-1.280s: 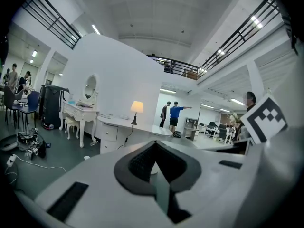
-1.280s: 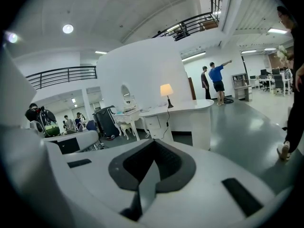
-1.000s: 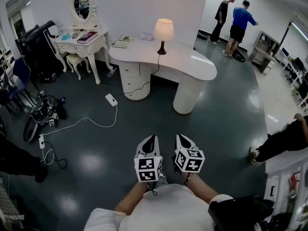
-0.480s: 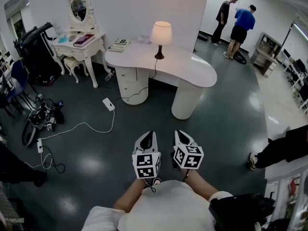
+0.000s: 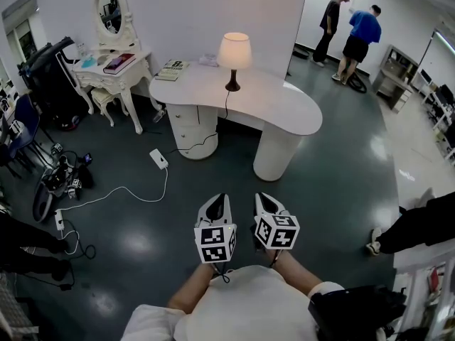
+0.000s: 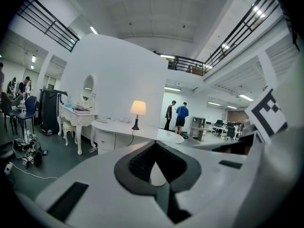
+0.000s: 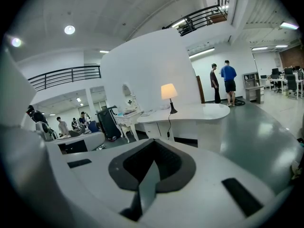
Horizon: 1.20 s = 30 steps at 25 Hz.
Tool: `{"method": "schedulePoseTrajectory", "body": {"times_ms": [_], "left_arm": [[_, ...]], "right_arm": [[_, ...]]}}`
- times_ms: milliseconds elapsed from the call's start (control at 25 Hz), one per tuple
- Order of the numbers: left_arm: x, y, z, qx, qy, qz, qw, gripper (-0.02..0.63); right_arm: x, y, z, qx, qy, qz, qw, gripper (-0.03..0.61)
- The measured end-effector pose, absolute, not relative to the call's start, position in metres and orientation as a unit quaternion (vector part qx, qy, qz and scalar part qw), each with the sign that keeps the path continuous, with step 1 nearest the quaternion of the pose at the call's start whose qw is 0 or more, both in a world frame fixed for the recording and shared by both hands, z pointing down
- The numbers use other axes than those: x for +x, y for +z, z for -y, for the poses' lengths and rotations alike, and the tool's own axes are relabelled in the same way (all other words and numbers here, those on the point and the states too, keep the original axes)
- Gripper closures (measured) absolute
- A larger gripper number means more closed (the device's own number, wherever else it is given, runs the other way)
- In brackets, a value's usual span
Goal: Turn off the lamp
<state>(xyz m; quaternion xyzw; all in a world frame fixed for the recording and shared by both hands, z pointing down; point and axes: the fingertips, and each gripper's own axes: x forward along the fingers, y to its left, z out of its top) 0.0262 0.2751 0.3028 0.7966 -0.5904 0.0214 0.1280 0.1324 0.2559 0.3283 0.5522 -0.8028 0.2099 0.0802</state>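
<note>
**Far ahead of the left tongs (image 5: 219, 203) and right tongs (image 5: 264, 201), the lamp (image 5: 234, 52) glows**

Close in front of the wearer's body, I see both tongs held side by side, just apart from each other and pointing forward over bare dark floor (image 5: 313, 190); each carries its marker cube facing up at the head camera. Looking along the left tongs, I read the two jaws as pressed together at the tips with nothing between them; the right tongs show the same, jaws meeting along one seam and empty.

Straight ahead of the pair, well apart from them, stands a white curved desk (image 5: 284, 109); the lamp sits on it, upright, its pale shade lit and its dark stem and base beneath. A dark cord (image 5: 226, 112) hangs from the lamp's base over the desk's near edge and down its front. Ahead and to the left of the left tongs a white power strip (image 5: 158, 158) lies on the floor with a white cable trailing away to the left. Further left, beyond the desk's end, I make out a white dressing table (image 5: 114, 69) with an oval mirror. Beyond the desk, ahead and to the right of the right tongs, two people (image 5: 353, 34) stand together.
</note>
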Motion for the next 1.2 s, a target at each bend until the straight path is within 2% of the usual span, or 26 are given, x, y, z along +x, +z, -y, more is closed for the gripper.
{"method": "schedulePoseTrajectory", "body": {"times_ms": [640,1200], "left_arm": [[0.056,0.314,-0.212,0.798,0.042,0.586,0.137,0.606],[0.049,0.345,-0.181,0.798,0.059,0.579,0.159,0.606]], "right_arm": [[0.161,0.344,-0.194,0.545,0.233,0.801,0.081,0.580],[0.189,0.376,-0.172,0.577,0.259,0.769,0.092,0.580]]}}
